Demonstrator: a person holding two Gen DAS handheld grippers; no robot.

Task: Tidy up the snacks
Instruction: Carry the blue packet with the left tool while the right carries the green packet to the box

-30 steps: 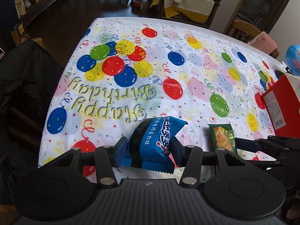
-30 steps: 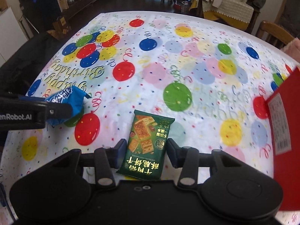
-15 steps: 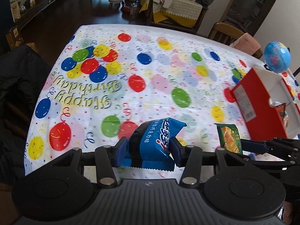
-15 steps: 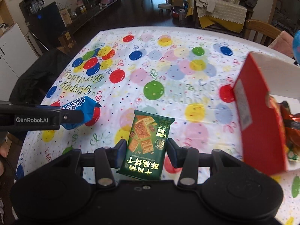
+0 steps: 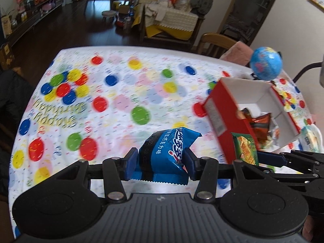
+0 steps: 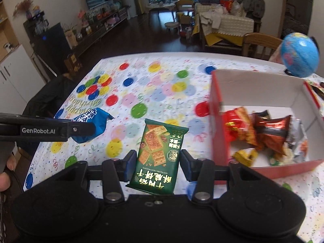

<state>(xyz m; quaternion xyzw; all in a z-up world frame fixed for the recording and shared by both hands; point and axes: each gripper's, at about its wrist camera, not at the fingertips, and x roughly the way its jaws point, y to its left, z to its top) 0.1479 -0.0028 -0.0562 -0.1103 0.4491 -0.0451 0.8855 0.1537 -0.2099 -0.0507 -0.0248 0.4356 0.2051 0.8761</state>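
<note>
My left gripper is shut on a blue snack packet, held in the air above the balloon-print tablecloth. My right gripper is shut on a green cracker packet, also lifted. In the right wrist view the left gripper with the blue packet shows at the left. A red box with a white inside stands to the right and holds several snack packets. The green packet shows beside the box in the left wrist view.
A blue globe stands behind the box at the table's far right. A wooden chair is at the far edge. A dark jacket hangs on a chair at the left. A person's hand is at the left edge.
Both grippers have risen and moved right with their packets. The red box, earlier only at the frame edge, now shows its open inside with the snacks.
</note>
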